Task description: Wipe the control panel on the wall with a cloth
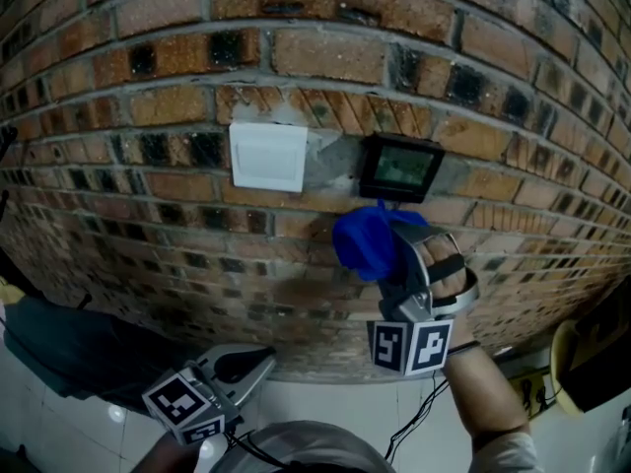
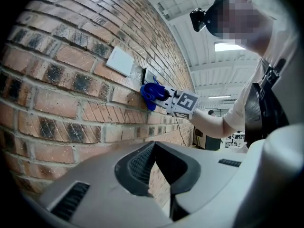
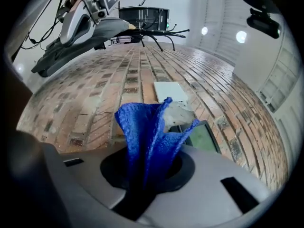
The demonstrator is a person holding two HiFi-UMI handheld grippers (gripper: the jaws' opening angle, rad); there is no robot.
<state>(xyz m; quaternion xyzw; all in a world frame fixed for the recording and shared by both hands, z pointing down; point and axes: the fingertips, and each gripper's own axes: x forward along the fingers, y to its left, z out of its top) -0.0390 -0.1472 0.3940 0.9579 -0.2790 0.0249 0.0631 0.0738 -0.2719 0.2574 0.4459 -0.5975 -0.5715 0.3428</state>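
The control panel (image 1: 399,168), a small black unit with a greenish screen, sat on the brick wall (image 1: 148,87) just right of a white switch plate (image 1: 267,156). The blue cloth (image 1: 363,242) hung bunched just under the panel's lower left corner, pinched in the closed jaws of the right gripper (image 1: 386,246). A good wipe would probably mean lifting the wad onto the screen and pressing lightly, so that cloth rather than jaw met the glass, then sweeping across in even strokes. The rough mortar patch beside the panel could snag the fabric. The left gripper (image 1: 258,361) was low and well apart, its jaws drawn together on nothing, clear of the work. A cable (image 1: 419,417) dangled below.
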